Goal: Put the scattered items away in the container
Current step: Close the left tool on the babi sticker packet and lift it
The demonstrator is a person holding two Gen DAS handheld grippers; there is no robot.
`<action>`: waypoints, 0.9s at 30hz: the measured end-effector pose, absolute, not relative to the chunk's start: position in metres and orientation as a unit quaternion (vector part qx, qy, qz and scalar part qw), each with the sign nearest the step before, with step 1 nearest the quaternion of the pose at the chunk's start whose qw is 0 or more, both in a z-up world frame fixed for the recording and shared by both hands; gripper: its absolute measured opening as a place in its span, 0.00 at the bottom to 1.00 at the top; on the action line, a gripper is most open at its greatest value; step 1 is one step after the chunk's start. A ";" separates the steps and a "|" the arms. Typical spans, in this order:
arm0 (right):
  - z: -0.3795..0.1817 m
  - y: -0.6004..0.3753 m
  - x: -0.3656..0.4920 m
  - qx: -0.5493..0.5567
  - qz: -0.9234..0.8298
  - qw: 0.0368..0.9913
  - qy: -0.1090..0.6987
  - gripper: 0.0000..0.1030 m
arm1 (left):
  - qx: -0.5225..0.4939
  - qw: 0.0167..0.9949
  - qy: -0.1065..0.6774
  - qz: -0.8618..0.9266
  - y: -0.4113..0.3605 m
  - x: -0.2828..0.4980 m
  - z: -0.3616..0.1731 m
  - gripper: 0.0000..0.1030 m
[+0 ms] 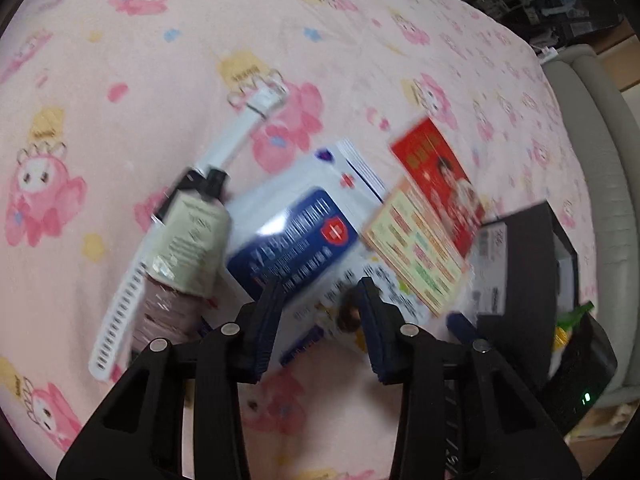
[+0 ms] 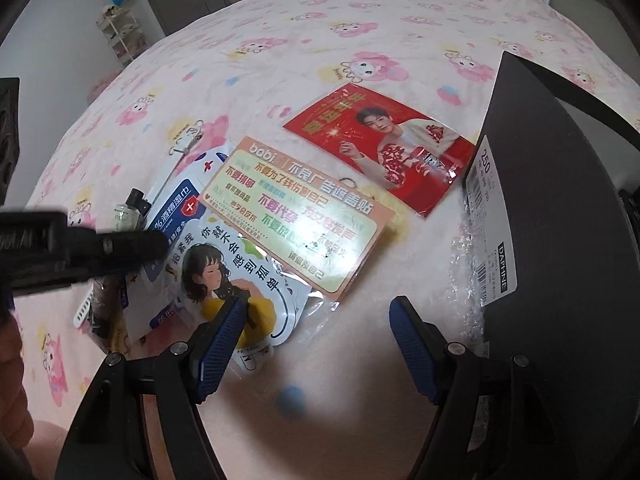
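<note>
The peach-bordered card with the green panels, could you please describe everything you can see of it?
The peach-bordered card is a flat, glossy rectangle with rounded corners, printed with a header strip, pale green panels and coloured Chinese text. A small metal ring sits at one long edge, and it seems to be inside a clear sleeve. It lies face up on the pink blanket, overlapping the illustrated girl packet, with the red card just beyond. Neither gripper touches it.

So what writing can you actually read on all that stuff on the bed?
"DAPHNE" and "250": white label on the black box.
"babi": top of the peach card.
"酒精湿巾": blue wipes pack.
"不会感到孤单": packet with a drawn girl.
Red card, bottle: too blurred.
</note>
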State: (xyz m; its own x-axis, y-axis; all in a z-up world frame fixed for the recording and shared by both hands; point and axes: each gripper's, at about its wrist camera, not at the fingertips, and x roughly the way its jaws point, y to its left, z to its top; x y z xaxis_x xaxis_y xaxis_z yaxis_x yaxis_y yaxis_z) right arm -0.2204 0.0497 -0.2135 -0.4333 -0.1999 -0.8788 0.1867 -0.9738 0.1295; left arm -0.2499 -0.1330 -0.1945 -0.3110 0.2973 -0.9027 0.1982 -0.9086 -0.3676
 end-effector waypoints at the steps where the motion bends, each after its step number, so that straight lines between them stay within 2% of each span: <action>1: -0.215 0.050 -0.220 0.520 -0.847 0.114 -0.005 0.70 | -0.583 0.025 -0.208 0.785 -0.133 -0.255 -0.197 0.37; 9: -0.217 0.050 -0.230 0.521 -0.844 0.126 -0.016 0.70 | -0.588 0.019 -0.146 0.795 -0.116 -0.261 -0.207 0.37; 16: -0.209 0.046 -0.213 0.527 -0.837 0.148 -0.006 0.70 | -0.647 0.052 -0.203 0.733 -0.109 -0.225 -0.215 0.35; 23: -0.205 0.045 -0.194 0.519 -0.839 0.164 0.007 0.70 | -0.597 0.035 -0.229 0.768 -0.124 -0.208 -0.188 0.35; 27: -0.209 0.045 -0.199 0.520 -0.839 0.159 0.003 0.70 | -0.583 0.041 -0.240 0.775 -0.126 -0.220 -0.192 0.36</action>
State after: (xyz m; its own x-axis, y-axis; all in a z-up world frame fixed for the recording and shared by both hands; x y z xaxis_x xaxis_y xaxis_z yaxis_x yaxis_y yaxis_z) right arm -0.1995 0.0455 -0.2092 -0.4093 -0.2639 -0.8734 0.2691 -0.9496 0.1608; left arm -0.2204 -0.1261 -0.1923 -0.3162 0.3440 -0.8841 0.2169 -0.8810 -0.4204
